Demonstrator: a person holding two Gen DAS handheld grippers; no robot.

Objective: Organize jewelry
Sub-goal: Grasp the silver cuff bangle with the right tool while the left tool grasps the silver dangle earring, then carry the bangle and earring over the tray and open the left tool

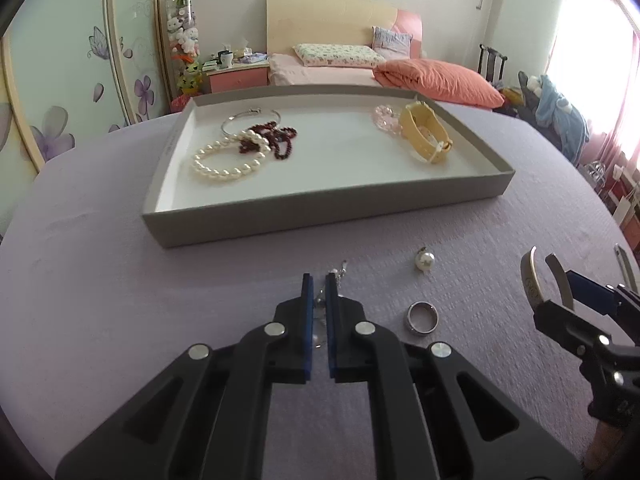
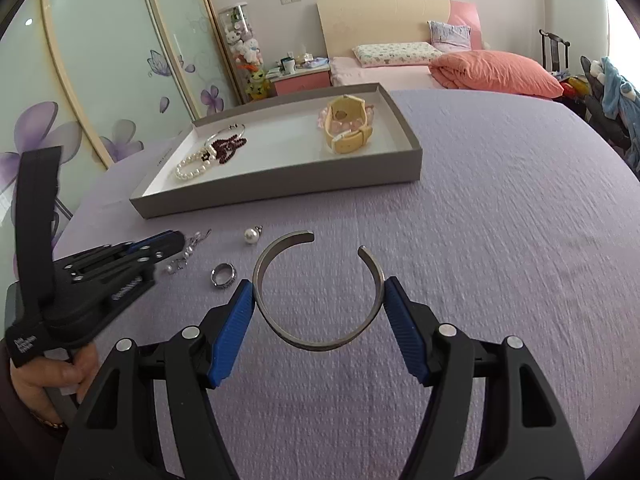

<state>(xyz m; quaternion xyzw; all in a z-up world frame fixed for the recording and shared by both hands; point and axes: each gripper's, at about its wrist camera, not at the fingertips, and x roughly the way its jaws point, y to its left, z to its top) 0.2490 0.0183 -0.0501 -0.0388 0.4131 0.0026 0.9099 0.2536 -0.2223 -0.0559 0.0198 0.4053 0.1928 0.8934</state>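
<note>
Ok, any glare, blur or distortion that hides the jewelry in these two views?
Left wrist view: window blown out at right, fisheye bends the tray; the small silver piece in the left gripper is slightly soft, the ring is clear. Right wrist view: evenly lit, edges curved, cuff bracelet in the right gripper sharp.

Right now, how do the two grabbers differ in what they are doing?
The left gripper is pinched shut on a thin dangly earring; the right gripper stands wide, its pads pressing both sides of an open metal cuff bracelet. The left one points at the purple cloth beside a ring; the right holds its cuff clear of other pieces. Both have blue pads.
</note>
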